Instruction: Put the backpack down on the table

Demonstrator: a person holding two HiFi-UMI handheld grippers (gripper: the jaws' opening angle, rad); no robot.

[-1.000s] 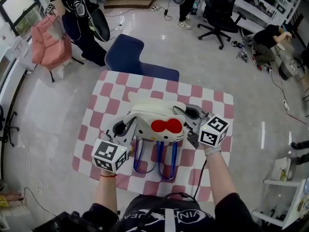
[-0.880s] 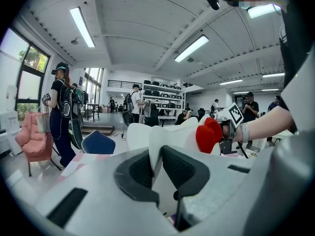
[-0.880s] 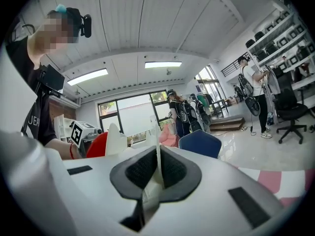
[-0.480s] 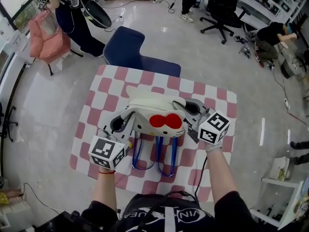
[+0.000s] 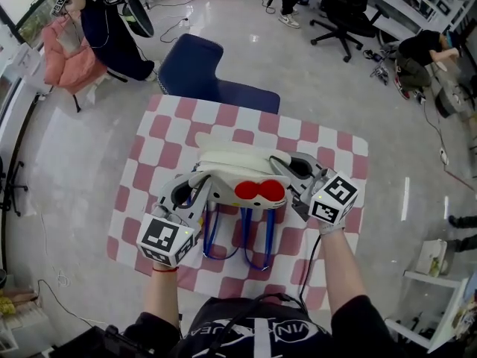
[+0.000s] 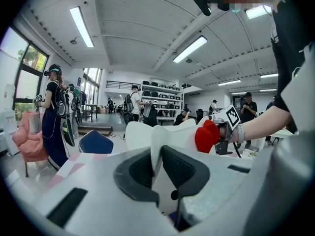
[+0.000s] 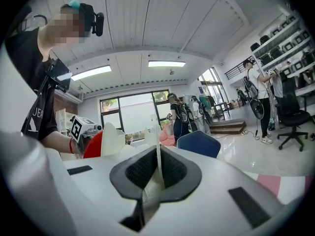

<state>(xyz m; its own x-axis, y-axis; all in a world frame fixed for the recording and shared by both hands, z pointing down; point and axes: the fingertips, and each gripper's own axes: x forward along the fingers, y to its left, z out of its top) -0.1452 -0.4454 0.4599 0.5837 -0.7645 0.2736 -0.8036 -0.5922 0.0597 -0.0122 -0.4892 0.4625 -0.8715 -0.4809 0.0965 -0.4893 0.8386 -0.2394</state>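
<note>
A white cat-face backpack with a red bow hangs over the pink-and-white checked table, its blue straps dangling below. My left gripper is shut on the backpack's left edge, and the white fabric shows pinched between its pads in the left gripper view. My right gripper is shut on the right edge, with a thin fold of fabric clamped between its pads. Whether the backpack's bottom touches the table is hidden.
A dark blue chair stands at the table's far edge. A person and a seat draped with a pink jacket are at the far left. A black office chair is at the far right.
Both grippers keep their hold on the backpack, which has barely shifted over the table. The person at the far left has moved a little.
</note>
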